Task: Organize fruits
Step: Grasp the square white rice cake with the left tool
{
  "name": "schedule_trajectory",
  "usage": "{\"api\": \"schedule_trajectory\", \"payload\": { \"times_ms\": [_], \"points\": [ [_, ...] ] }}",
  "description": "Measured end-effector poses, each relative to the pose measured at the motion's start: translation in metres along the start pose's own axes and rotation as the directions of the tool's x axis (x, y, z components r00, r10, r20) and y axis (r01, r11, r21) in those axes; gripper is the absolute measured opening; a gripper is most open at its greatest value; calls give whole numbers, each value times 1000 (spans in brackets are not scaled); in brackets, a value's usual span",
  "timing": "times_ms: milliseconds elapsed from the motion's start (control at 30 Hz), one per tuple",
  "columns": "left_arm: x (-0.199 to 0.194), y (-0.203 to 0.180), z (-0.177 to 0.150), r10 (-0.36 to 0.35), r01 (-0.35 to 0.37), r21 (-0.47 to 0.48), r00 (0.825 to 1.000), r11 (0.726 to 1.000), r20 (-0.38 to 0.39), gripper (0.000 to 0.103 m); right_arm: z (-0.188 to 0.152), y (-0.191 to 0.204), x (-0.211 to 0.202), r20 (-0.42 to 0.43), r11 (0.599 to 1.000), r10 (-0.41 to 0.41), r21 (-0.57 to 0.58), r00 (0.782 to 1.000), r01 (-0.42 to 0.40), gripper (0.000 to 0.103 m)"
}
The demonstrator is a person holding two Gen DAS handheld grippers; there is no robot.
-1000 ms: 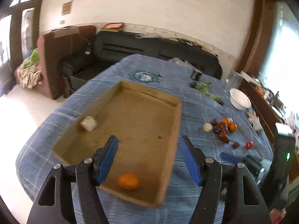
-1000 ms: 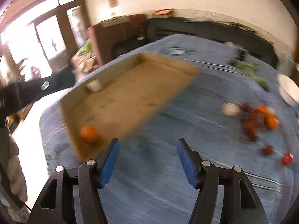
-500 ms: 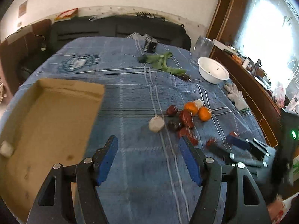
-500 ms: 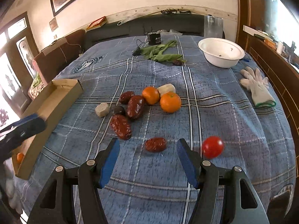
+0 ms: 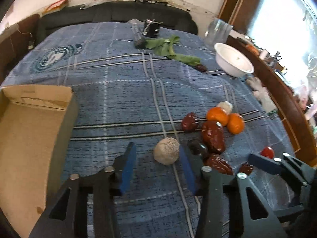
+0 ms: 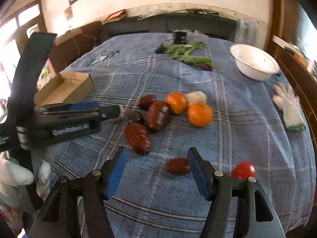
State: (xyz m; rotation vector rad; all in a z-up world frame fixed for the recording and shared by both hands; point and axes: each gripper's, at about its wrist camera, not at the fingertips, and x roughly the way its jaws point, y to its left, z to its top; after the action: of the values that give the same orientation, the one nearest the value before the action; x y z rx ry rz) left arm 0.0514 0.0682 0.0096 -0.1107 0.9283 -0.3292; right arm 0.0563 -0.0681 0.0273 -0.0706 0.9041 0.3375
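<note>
The fruit lies in a loose cluster on the blue checked tablecloth (image 6: 247, 119), to the right of the cardboard box (image 5: 29, 138), which sits at the cloth's left edge with its open top upward.

At the cluster's near left edge is a pale round fruit (image 5: 166, 153). The left gripper (image 5: 158, 164) reaches down at it, jaws closing, the fruit just beyond the blue pads (image 5: 128, 166) and between their lines; the pads do not press it.

Right of the pale fruit lie dark red dates. The largest date (image 6: 158, 115) has its long axis running near to far, tilted slightly right. A second date (image 6: 137, 138) lies nearer, its long axis slanting from far left to near right. A small date (image 6: 178, 166) lies apart, nearest the camera, long axis roughly across the view.

Behind the dates sit two oranges (image 6: 200, 114), touching or nearly so, with a whitish fruit (image 6: 196, 97) behind them. A red tomato (image 6: 243, 169) lies well right of the box, alone.

The right gripper (image 6: 156, 168) hovers over the small date, half open and closing, holding nothing; the date sits against the right pad's inner side in the view.
</note>
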Motion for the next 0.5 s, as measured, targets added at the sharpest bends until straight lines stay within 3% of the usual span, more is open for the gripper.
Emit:
{"api": "schedule_trajectory", "payload": {
  "times_ms": [33, 267, 333, 500],
  "points": [
    [0, 0, 0, -5, 5, 3, 1000, 1000, 4, 33, 1, 4, 4, -5, 1000, 3, -14, 1000, -3, 60],
    [3, 0, -3, -51, 51, -2, 999, 999, 5, 33, 1, 12, 24, -18, 1000, 12, -25, 1000, -12, 44],
    [5, -6, -5, -37, 37, 29, 999, 999, 6, 33, 1, 10, 23, -14, 1000, 16, -15, 1000, -16, 31],
    [7, -18, -6, -12, 11, 96, 1000, 995, 12, 27, -4, 6, 16, -3, 999, 33, 14, 999, -33, 26]
  ]
}}
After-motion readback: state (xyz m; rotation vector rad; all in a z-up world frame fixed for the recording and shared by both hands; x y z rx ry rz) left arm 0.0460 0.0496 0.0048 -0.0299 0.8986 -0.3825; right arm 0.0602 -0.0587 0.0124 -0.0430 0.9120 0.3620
